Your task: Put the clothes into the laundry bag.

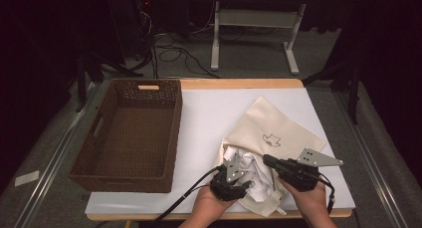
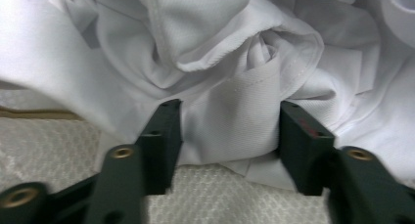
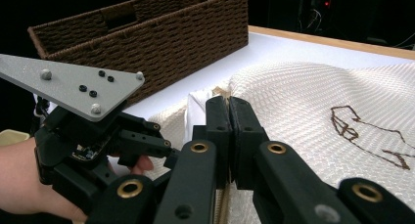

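In the high view, a cream fabric bag with a small dark line drawing lies toward the right side of the white table surface, its mouth near the front edge. Crumpled white cloth spills from that mouth. The left gripper sits at the cloth, and the right gripper meets the bag's mouth edge just beside it. An empty brown wicker basket stands along the left side. In the left gripper view, the jaws stand apart around a fold of the white cloth, with the bag's woven fabric below. In the right gripper view, the jaws are pressed together at the bag's edge; whether fabric is pinched between them cannot be told. The left gripper and the basket appear beyond.
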The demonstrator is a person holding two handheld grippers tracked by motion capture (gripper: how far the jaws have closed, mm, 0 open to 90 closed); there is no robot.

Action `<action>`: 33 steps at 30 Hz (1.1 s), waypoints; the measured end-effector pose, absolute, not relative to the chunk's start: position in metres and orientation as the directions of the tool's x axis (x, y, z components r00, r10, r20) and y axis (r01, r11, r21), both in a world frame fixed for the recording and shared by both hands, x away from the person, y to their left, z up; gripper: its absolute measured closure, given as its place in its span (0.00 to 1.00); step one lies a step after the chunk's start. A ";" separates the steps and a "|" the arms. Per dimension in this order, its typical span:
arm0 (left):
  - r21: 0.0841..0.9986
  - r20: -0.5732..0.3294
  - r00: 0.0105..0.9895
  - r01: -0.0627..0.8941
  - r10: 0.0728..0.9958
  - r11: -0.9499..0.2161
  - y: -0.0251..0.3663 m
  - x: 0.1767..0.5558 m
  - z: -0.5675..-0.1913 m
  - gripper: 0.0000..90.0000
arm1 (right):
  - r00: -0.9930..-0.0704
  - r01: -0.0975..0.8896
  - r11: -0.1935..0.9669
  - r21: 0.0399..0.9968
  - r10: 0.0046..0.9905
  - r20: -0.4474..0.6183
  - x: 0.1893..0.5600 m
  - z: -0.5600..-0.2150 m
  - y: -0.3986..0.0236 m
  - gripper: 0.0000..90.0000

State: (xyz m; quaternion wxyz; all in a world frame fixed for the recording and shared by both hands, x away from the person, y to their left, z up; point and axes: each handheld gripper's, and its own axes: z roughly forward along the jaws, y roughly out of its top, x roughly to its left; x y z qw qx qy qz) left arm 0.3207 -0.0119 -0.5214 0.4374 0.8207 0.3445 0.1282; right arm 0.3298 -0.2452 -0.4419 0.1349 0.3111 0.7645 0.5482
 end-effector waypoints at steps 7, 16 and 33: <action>0.821 -0.043 0.714 0.424 0.699 -0.382 -0.013 0.315 -0.521 0.81 | -0.769 0.326 0.203 0.923 0.626 0.133 0.329 -0.441 -0.245 1.00; 0.831 -0.063 0.706 0.428 0.705 -0.354 -0.009 0.314 -0.520 0.91 | -0.765 0.323 0.196 0.926 0.629 0.134 0.327 -0.439 -0.249 1.00; 0.861 -0.113 0.716 0.416 0.689 -0.291 -0.015 0.302 -0.503 0.93 | -0.765 0.308 0.180 0.934 0.631 0.130 0.325 -0.434 -0.258 1.00</action>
